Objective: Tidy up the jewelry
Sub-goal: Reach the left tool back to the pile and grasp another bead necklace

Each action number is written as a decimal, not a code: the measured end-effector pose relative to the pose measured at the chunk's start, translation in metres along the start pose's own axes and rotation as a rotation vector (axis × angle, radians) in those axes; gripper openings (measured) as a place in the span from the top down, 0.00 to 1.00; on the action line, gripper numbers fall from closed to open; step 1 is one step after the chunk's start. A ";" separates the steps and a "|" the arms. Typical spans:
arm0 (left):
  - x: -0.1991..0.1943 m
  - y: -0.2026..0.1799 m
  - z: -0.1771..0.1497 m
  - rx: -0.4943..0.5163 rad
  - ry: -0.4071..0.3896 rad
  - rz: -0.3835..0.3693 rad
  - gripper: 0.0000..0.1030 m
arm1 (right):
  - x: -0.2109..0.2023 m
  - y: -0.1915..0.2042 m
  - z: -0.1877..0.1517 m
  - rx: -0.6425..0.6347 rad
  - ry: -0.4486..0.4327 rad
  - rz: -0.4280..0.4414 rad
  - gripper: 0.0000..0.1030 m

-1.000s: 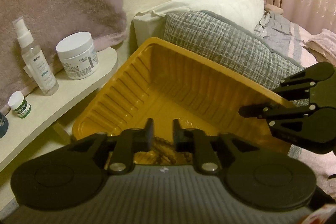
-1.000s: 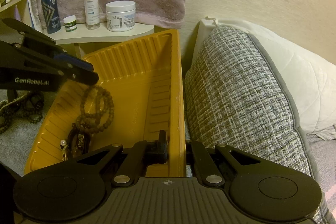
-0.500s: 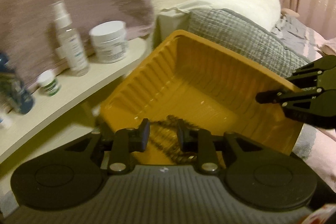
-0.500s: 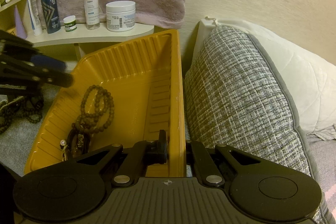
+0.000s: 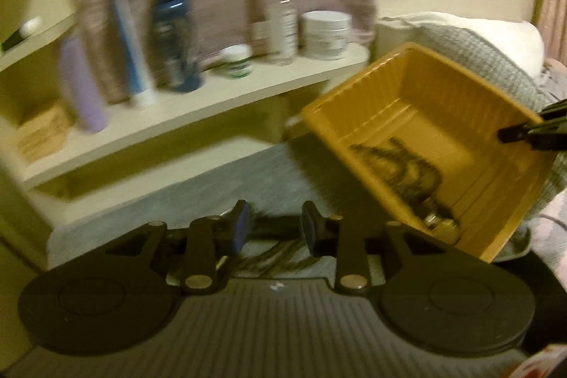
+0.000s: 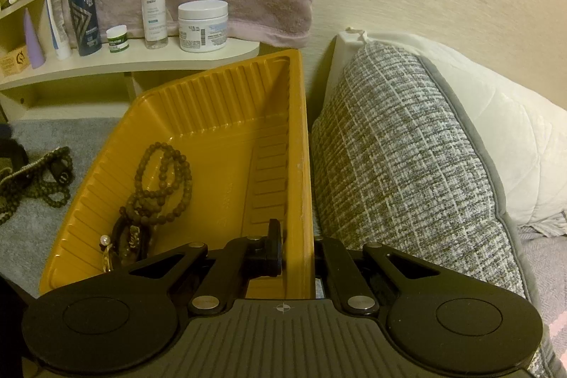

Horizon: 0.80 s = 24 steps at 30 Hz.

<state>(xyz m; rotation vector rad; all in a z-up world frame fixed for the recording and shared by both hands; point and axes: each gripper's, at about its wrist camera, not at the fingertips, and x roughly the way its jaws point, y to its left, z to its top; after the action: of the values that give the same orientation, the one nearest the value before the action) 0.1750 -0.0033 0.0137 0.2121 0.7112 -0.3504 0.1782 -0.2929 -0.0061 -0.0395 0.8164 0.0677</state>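
Left wrist view: left gripper (image 5: pixel 273 229) part-open, jaws just widening, nothing clamped; dark bead strands (image 5: pixel 280 257) just beyond the tips; yellow tray (image 5: pixel 358 151) off right. Blurred, so risks snagging only one strand.

Right wrist view: right gripper (image 6: pixel 297 250) clamped on tray's wall; one bead necklace (image 6: pixel 163 179) ahead-left inside. Could tip. Six toiletries on shelf (image 6: pixel 141 59).

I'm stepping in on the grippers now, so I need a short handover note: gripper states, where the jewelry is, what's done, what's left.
Right gripper: shut on the yellow tray wall, steadying it.
Left gripper: open, jaws have just been opening, nothing gripped, over the loose bead strands on the grey bedcover.
Done: brown bead necklace and a pearl piece lie in the tray.
Left: move the loose strands into the tray.
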 end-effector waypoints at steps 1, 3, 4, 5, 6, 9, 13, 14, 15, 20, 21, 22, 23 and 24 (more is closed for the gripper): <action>-0.003 0.004 -0.006 -0.002 0.000 0.014 0.72 | 0.000 0.000 0.000 -0.001 0.000 0.000 0.96; -0.007 0.014 -0.018 -0.009 0.012 0.057 0.72 | 0.000 0.000 0.000 -0.003 0.000 -0.002 0.96; -0.009 0.019 -0.024 -0.011 0.020 0.074 0.72 | 0.001 0.001 0.000 -0.003 0.000 -0.003 0.96; -0.012 0.023 -0.030 -0.015 0.025 0.083 0.72 | 0.001 0.001 0.000 -0.003 0.000 -0.003 0.96; -0.015 0.028 -0.035 -0.018 0.029 0.090 0.72 | 0.001 0.001 0.000 -0.003 0.000 -0.003 0.96; -0.018 0.031 -0.050 0.010 0.052 0.108 0.72 | 0.002 0.001 0.000 -0.005 0.001 -0.003 0.96; -0.014 0.027 -0.067 0.067 0.089 0.125 0.72 | 0.002 0.001 0.000 -0.006 0.001 -0.004 0.96; -0.013 0.026 -0.069 0.068 0.096 0.121 0.72 | 0.003 0.001 0.000 -0.006 0.002 -0.005 0.96; -0.012 0.025 -0.071 0.072 0.098 0.120 0.72 | 0.003 0.001 0.000 -0.006 0.002 -0.005 0.96; -0.003 0.016 -0.076 0.149 0.098 0.147 0.72 | 0.004 0.001 0.000 -0.007 0.003 -0.005 0.96; -0.001 0.014 -0.076 0.170 0.099 0.151 0.73 | 0.004 0.001 0.000 -0.006 0.003 -0.005 0.96; 0.001 0.013 -0.076 0.191 0.102 0.154 0.73 | 0.004 0.001 0.000 -0.006 0.003 -0.006 0.96; 0.002 0.011 -0.076 0.213 0.105 0.159 0.74 | 0.004 0.001 0.000 -0.007 0.002 -0.006 0.96; 0.004 0.010 -0.076 0.237 0.107 0.164 0.77 | 0.004 0.001 0.000 -0.006 0.002 -0.006 0.96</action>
<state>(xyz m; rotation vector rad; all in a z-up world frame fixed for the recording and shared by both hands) 0.1366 0.0280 -0.0447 0.5139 0.7517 -0.2671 0.1806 -0.2917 -0.0088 -0.0477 0.8185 0.0650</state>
